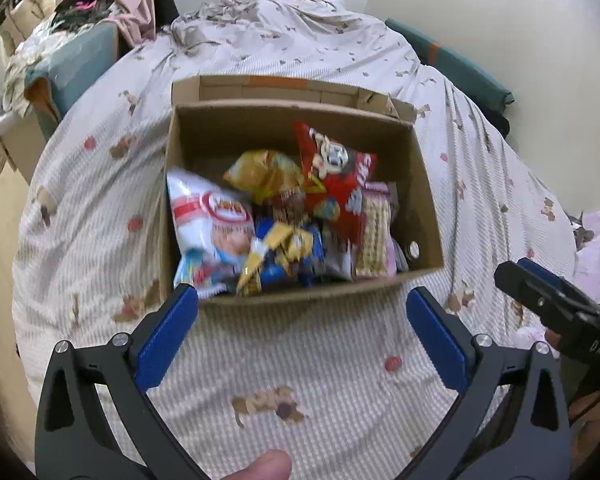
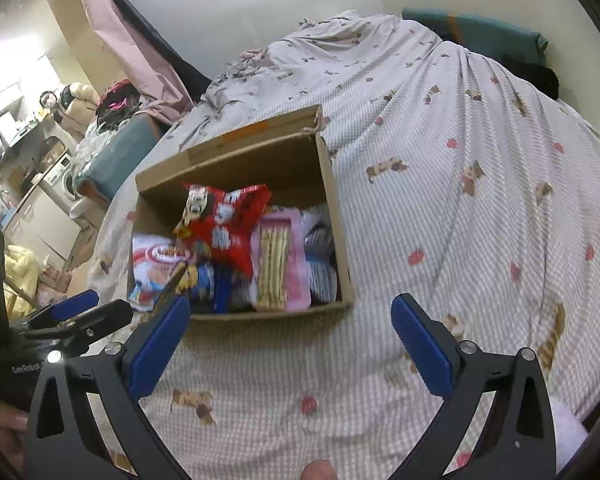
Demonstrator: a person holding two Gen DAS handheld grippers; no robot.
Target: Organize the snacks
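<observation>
Both grippers hang over the bed (image 1: 340, 380), jaws spread wide with nothing between the blue pads but the patterned sheet.

Just ahead of the left gripper (image 1: 302, 304) sits the open box (image 1: 424, 200) — its near wall lies right past the fingertips, and the left pad's tip overlaps the box's near left corner in the view. Inside, the snacks are piled toward the near side: a white bag (image 1: 210, 224) closest to the left pad, a gold bag (image 1: 266, 172) farther in, a red bag (image 1: 336, 176) propped up toward the back, and a pink pack (image 1: 374, 228) of sticks off toward the right pad.

The right gripper (image 2: 290, 314) faces the same box (image 2: 336, 216) from the right — the box lies ahead of its left pad, while only the sheet lies beyond its right pad. Each gripper shows at the edge of the other's view.
</observation>
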